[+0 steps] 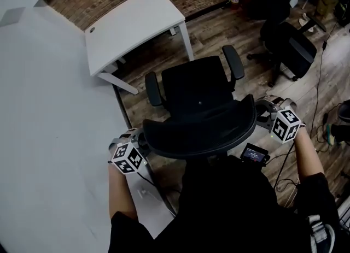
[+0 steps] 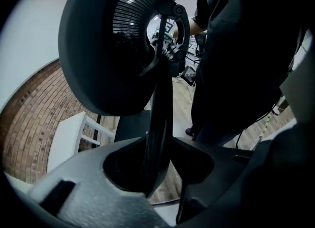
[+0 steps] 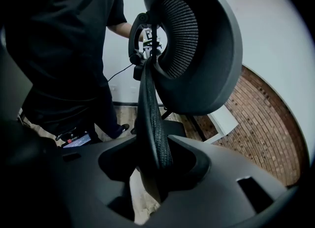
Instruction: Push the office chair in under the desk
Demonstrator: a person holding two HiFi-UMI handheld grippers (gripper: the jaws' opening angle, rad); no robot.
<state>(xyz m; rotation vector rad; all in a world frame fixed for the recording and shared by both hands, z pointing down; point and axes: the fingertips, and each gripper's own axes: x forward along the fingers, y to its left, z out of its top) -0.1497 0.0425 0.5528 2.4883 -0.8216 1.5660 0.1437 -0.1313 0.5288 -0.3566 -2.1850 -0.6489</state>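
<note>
1. Left gripper [image 1: 140, 140] and right gripper [image 1: 262, 113]: each pair of jaws is pinched on an outer edge of the backrest [image 1: 202, 131], one gripper per side.
2. The office chair [image 1: 199, 94] stands on the near side of the desk [image 1: 134, 25], close to its corner. The seat is turned roughly toward the desk and lies wholly outside the desktop.
3. Judged status: grip established. The push under the desk is not yet done.

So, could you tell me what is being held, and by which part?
The office chair, by its backrest: left hand-held gripper on the left edge, right hand-held gripper on the right.
</note>
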